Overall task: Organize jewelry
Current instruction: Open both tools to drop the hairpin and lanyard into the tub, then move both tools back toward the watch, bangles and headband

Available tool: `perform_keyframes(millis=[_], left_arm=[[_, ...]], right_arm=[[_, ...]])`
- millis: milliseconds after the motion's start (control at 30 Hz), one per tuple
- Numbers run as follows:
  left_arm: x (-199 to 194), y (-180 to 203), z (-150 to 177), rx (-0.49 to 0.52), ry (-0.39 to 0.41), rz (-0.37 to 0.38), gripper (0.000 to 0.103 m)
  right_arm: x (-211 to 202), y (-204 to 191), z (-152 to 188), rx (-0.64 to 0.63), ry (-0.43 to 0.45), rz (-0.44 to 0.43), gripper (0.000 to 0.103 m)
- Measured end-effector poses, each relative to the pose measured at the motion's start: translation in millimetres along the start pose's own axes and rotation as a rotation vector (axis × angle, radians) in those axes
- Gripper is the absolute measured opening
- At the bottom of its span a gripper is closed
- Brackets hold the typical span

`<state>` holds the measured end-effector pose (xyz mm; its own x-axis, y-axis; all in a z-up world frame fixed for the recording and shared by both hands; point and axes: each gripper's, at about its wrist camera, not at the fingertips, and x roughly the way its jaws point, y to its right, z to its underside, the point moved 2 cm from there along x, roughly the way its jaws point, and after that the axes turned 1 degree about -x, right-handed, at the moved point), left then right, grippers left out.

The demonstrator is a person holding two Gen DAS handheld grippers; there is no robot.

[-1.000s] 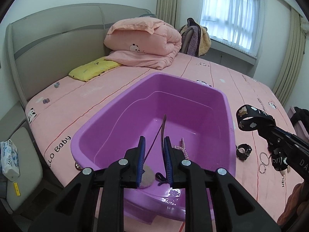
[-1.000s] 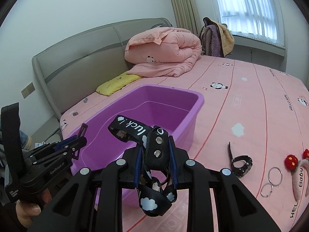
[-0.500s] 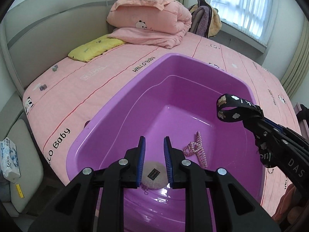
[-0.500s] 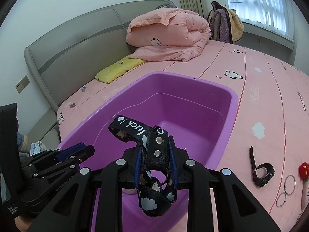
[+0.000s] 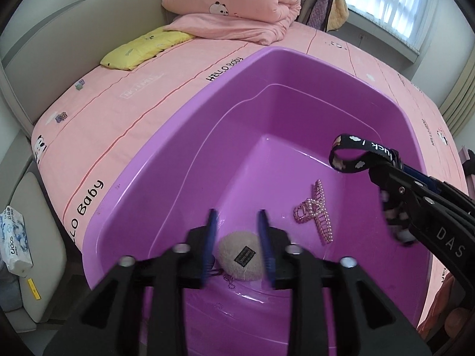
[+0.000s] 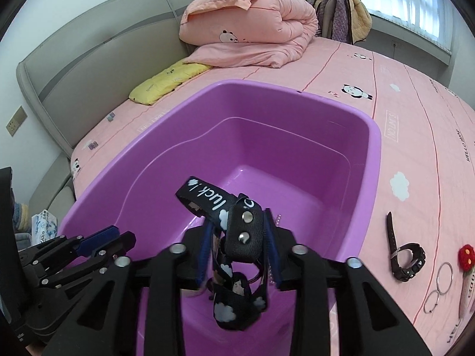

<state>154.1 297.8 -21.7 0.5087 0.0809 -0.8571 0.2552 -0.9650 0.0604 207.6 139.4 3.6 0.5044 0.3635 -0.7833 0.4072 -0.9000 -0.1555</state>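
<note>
A purple plastic tub (image 5: pixel 178 136) stands on the pink bed. On its floor lie a pearl hair claw (image 5: pixel 317 210) and a beige fuzzy round charm (image 5: pixel 240 255) with a black label and a fine chain. My left gripper (image 5: pixel 237 216) hangs over the charm, its jaws opening with nothing between them. Over the tub's near side, my right gripper (image 6: pixel 237 221) has its jaws opening too. A black strap (image 6: pixel 213 201) with white clouds hangs loose between them, with a gap on its left side. In the left wrist view the strap (image 5: pixel 356 145) sticks out above the tub floor.
On the sheet right of the tub (image 6: pixel 374 148) lie a black wristwatch (image 6: pixel 406 258), linked metal rings (image 6: pixel 442 279) and a red knitted piece (image 6: pixel 467 256). A folded pink quilt (image 6: pixel 249 32) and a yellow pillow (image 6: pixel 169 83) sit by the headboard. A tissue pack (image 5: pixel 13 240) lies beside the bed.
Both grippers moved forward over the tub and tipped downward. Both pairs of jaws, shut before, have spread apart. The thin dark strip seen between the left jaws a second ago is gone.
</note>
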Motion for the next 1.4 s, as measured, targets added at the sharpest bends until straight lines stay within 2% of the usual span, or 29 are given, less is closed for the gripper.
perform_keyframes(millis=[33,100,133,433,967,1400], left_arm=[[-1.4,0.1,0.1,0.002,0.007,-0.006,0.062],[-5.9,-0.2,-0.1,0.005,0.035,-0.03,0.085],[-9.0,-0.4,-0.1,0.004,0.052,-0.038,0.088],[-9.5,0.9,3.0,0.017,0.027,-0.047,0.089],[-31.7,14.3,7.2,0.032,0.061,-0.056,0.094],[-55.3,46.4,28.0,0.042,0.081,-0.008,0.096]], right_arm=[[-1.1,0.9,0.1,0.001,0.012,0.009,0.067],[-6.0,1.8,-0.2,0.002,0.036,0.029,0.068],[-6.9,2.2,-0.3,0.0,0.036,0.035,0.068],[-10.0,7.4,1.6,-0.002,0.023,0.02,0.068],[-35.6,17.4,14.9,0.027,0.052,-0.02,0.068],[-75.9,50.0,51.0,0.144,0.106,-0.062,0.068]])
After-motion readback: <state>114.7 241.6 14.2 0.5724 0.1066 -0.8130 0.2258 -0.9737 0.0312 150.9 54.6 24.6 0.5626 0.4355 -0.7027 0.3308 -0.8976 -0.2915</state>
